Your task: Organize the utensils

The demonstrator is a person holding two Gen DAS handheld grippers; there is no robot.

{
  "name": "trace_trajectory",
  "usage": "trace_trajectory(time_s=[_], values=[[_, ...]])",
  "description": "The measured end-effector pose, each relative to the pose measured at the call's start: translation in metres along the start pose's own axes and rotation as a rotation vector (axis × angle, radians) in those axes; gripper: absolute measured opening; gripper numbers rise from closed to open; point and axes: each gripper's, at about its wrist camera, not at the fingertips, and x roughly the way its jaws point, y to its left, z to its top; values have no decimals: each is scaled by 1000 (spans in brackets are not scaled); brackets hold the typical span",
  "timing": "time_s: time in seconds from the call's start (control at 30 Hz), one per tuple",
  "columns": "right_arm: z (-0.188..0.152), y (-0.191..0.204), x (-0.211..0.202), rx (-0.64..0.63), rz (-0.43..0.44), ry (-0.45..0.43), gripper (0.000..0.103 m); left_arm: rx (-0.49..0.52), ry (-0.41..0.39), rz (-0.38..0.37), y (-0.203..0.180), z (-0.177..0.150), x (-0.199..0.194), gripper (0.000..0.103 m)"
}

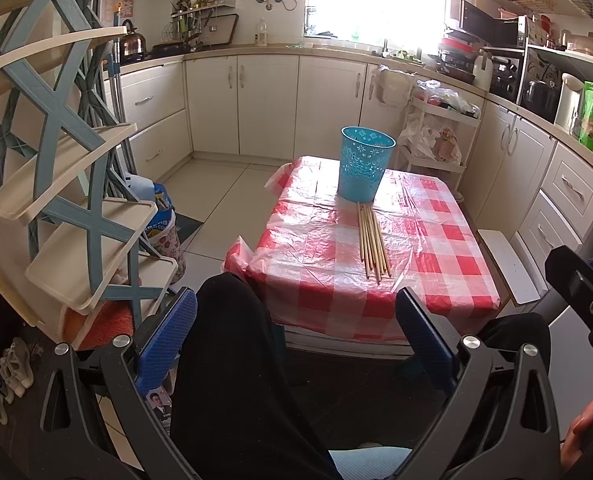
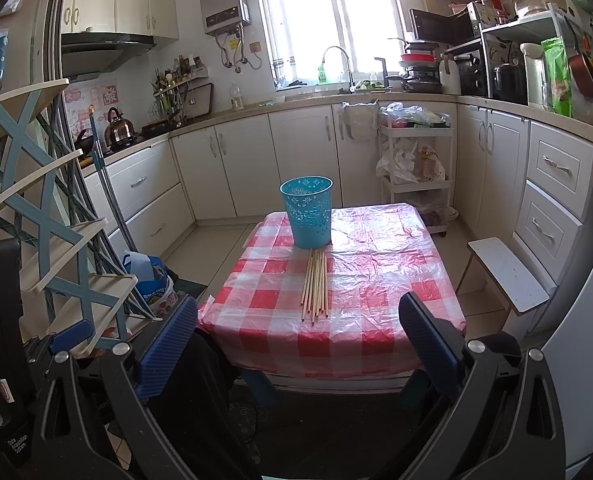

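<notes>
Left wrist view: I am holding my left claw spread wide and empty, short of the tabletop. Well ahead of it, chopsticks are lying bundled, touching the blue basket beyond. Likewise, my right claw is gaping open, chopsticks ahead.

A blue perforated basket stands upright on the far part of the red-checked table. Wooden chopsticks lie bundled just near of it. The left gripper hangs wide apart, empty, over a dark-trousered knee.
</notes>
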Motion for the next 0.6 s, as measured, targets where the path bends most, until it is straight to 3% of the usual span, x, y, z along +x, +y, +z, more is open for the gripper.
trace_trajectory(time_s=[0.6], values=[[-1,0,-1,2,0,0,97,0,2,2,0,0,0,95]])
